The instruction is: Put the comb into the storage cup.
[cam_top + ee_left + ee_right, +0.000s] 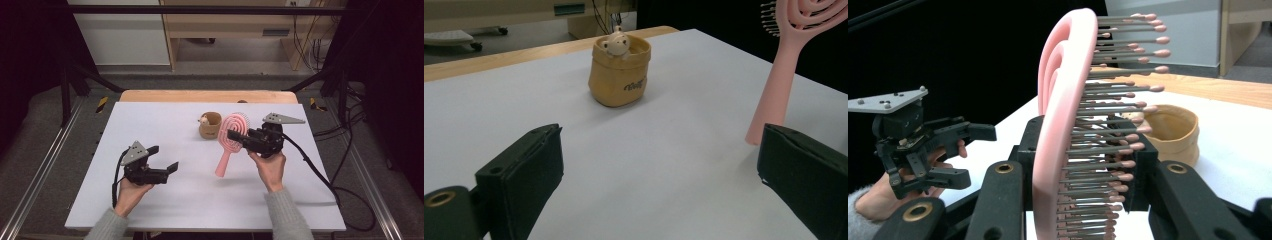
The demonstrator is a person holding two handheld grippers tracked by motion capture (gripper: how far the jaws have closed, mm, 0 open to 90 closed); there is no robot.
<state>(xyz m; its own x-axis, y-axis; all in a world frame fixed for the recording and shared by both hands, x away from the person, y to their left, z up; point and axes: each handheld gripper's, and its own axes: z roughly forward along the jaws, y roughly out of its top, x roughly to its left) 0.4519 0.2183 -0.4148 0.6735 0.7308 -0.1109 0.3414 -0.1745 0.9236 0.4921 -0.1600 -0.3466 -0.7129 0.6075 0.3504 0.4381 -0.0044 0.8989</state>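
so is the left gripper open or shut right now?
Open. In its own view the left gripper has its jaws far apart with bare table between them; the pink hairbrush hangs beyond, untouched.

The pink hairbrush [231, 140] is a plastic paddle brush with an oval head cut into looping, open ribs and a straight, slim handle. It is held off the white table [165, 200], clamped at the head, with the handle slanting down toward the table's near side and its rounded end close above the surface. In the right gripper view the hairbrush [1060, 125] stands edge-on: the curved back faces left and rows of thin bristles with small rounded pink tips stick out to the right. In the left gripper view the handle [774, 95] rises steeply at the right.
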